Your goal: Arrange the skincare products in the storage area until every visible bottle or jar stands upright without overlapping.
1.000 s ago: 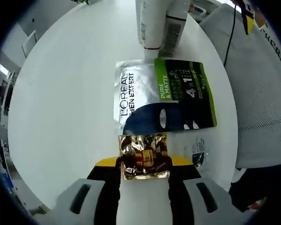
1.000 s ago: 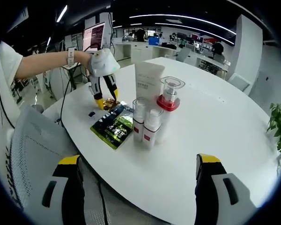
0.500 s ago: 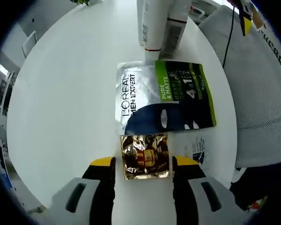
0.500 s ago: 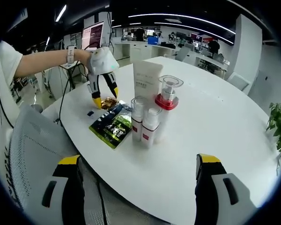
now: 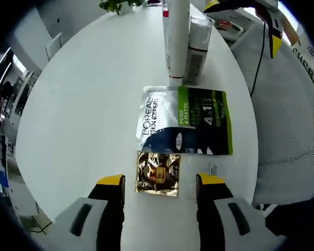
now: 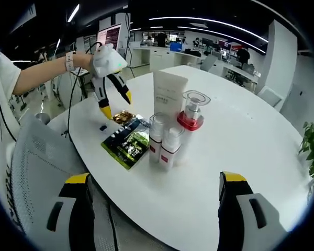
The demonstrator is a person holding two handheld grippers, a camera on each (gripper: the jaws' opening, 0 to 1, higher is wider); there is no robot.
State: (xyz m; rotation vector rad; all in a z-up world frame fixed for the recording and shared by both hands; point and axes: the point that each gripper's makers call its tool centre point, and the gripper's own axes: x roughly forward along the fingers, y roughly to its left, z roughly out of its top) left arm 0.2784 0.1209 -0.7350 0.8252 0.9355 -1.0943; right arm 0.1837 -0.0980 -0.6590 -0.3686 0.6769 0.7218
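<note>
The left gripper [image 5: 158, 184] is hovering above the round white table [image 5: 73, 104] with its yellow-tipped jaws spread wide and nothing between them. Directly under the gap, a small gold foil sachet [image 5: 158, 173] is lying flat on the tabletop, clear of both jaws. Just beyond it, touching or nearly touching its far edge, a larger silver, green and dark sheet-mask packet [image 5: 187, 121] is also lying flat. At the far end of that packet a tall white bottle [image 5: 177, 36] is standing upright with a small carton-like pack [image 5: 198, 44] right beside it.

From the right gripper view, a person's bare arm is reaching in from the left, holding the left gripper [image 6: 114, 103] raised over the gold sachet [image 6: 123, 116], jaws splayed apart. The mask packet [image 6: 126, 143] is lying near the table's near edge. To its right, the skincare products are standing upright in a tight cluster: a tall white tube [image 6: 169, 94] at the back, a clear-topped jar on a red base [image 6: 192, 111] beside it, and two small red-banded bottles [image 6: 163, 142] in front.

The right gripper [image 6: 154, 183] is hanging back off the near side of the table, its jaws standing far apart and empty. A white mesh chair [image 6: 31, 172] is sitting at the left.
</note>
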